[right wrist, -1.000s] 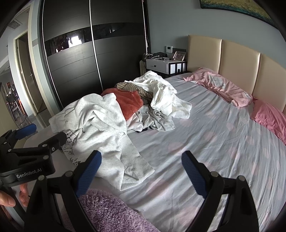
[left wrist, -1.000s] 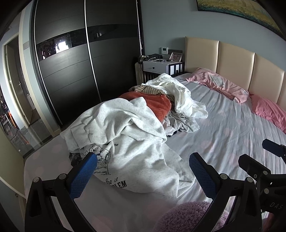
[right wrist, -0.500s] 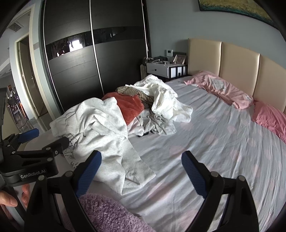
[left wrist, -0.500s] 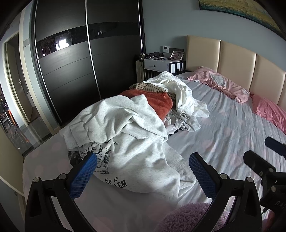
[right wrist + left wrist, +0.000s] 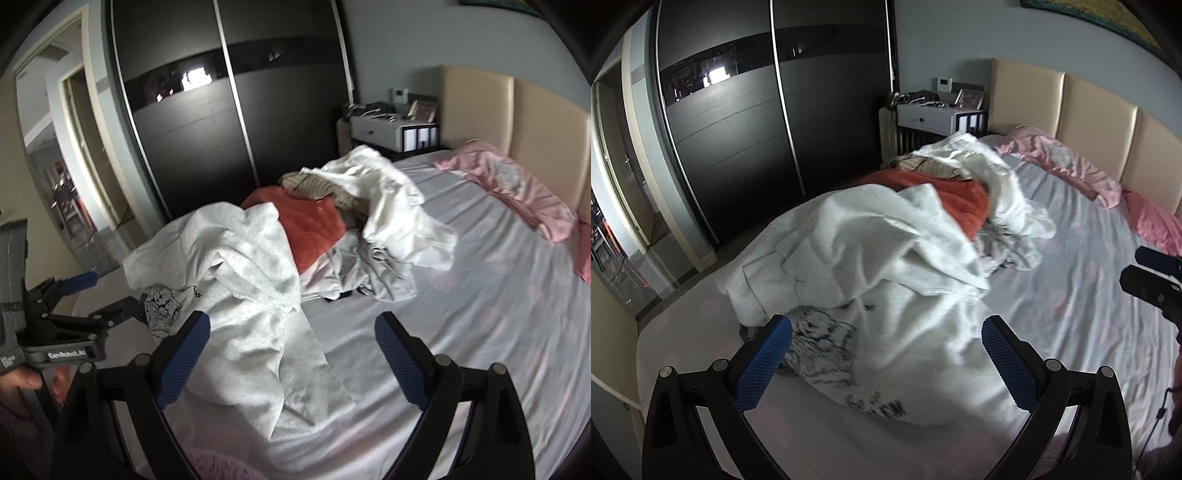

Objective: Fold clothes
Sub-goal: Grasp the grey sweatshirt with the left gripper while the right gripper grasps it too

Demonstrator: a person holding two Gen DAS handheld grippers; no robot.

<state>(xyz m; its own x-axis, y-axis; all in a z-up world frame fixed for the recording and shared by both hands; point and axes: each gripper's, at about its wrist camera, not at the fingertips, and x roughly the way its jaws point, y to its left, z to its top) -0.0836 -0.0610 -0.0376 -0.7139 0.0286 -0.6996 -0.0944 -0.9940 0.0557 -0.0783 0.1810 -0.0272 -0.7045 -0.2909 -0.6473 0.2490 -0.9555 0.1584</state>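
Note:
A pile of clothes lies on the bed's left half. Nearest is a crumpled light grey sweatshirt point(image 5: 886, 258) point(image 5: 240, 266) with a black print. Behind it are an orange garment point(image 5: 960, 199) point(image 5: 310, 225), a white garment point(image 5: 997, 173) point(image 5: 388, 199) and a striped one point(image 5: 314, 184). My left gripper point(image 5: 886, 328) is open, hovering just above the sweatshirt's printed front. My right gripper point(image 5: 292, 325) has its jaws wide and closing over the sweatshirt's lower hem; nothing is pressed between the pads. Each gripper shows at the edge of the other's view point(image 5: 107, 293) point(image 5: 1137, 267).
The pale sheet point(image 5: 461, 314) stretches bare to the right. Pink pillows point(image 5: 517, 184) lie against the beige headboard point(image 5: 1089, 107). A white nightstand point(image 5: 934, 118) stands by a dark sliding wardrobe point(image 5: 738, 129). A hand point(image 5: 22, 380) holds the left gripper.
Both grippers have moved forward and closer to the clothes pile, so the grey sweatshirt fills more of each view. The right view has swung a little to the left.

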